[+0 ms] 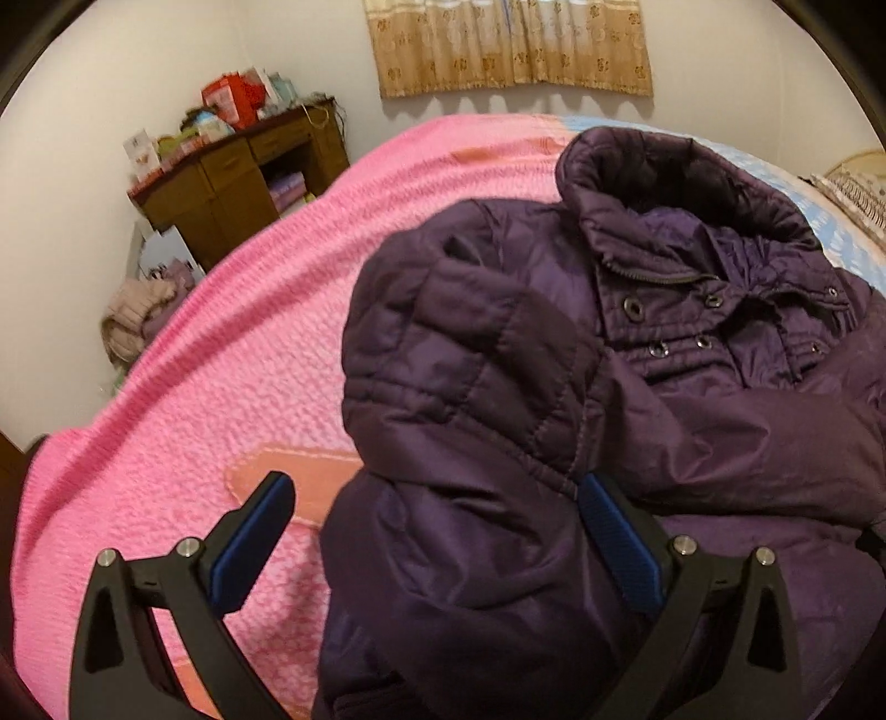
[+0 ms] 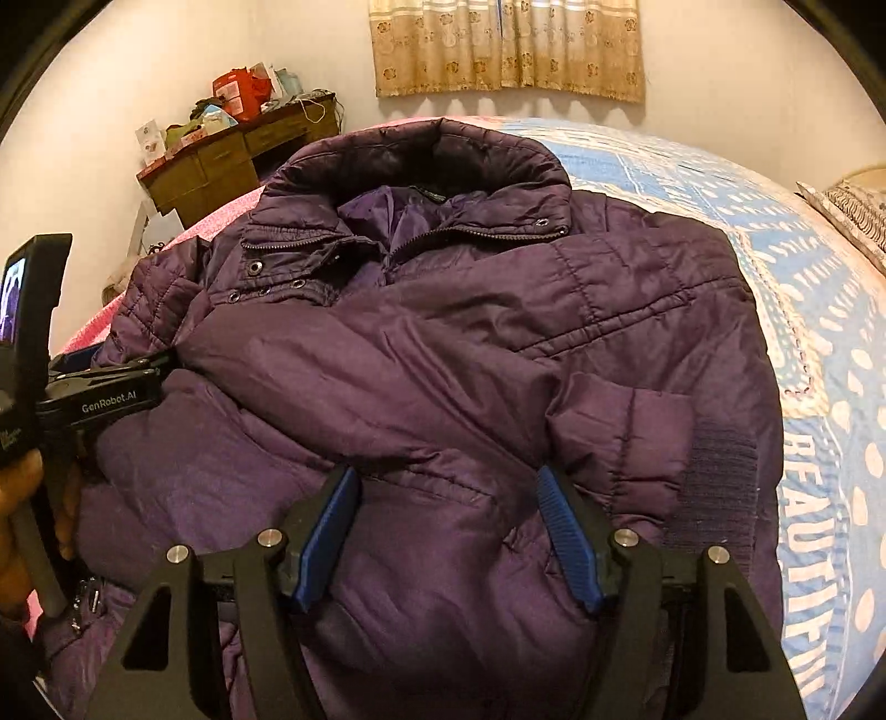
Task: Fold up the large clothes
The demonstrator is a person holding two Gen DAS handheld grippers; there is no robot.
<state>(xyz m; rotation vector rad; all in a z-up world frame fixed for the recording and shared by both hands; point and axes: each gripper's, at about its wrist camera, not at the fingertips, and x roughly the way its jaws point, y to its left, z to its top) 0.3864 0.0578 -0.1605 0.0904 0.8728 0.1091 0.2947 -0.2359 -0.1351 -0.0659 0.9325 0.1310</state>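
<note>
Nearest in the right wrist view, the right gripper [image 2: 446, 526] hangs over the lower front of the purple jacket [image 2: 443, 343], its 2 blue pads well apart and clamped on nothing; the fabric lies under and between them, but the pads do not press it. In the left wrist view, the left gripper [image 1: 437, 531] is also spread wide, straddling the jacket's left edge: 1 pad is over the pink blanket [image 1: 183, 387], the other rests against or just above the padded cloth, and I cannot tell which.

The jacket lies face up on the bed, collar [image 2: 421, 160] far from both grippers and hem toward them, so its long axis runs straight away from the claws. Both sleeves are already crossed over the chest, the right cuff [image 2: 714, 459] just beside the right gripper. The next fold probably calls for gripping the near hem and carrying it toward the collar, and both hands are about equally close to it.

Farther off are the blue bedsheet [image 2: 775, 232], a cluttered wooden desk [image 2: 221, 160] and a curtain [image 2: 509, 50].
</note>
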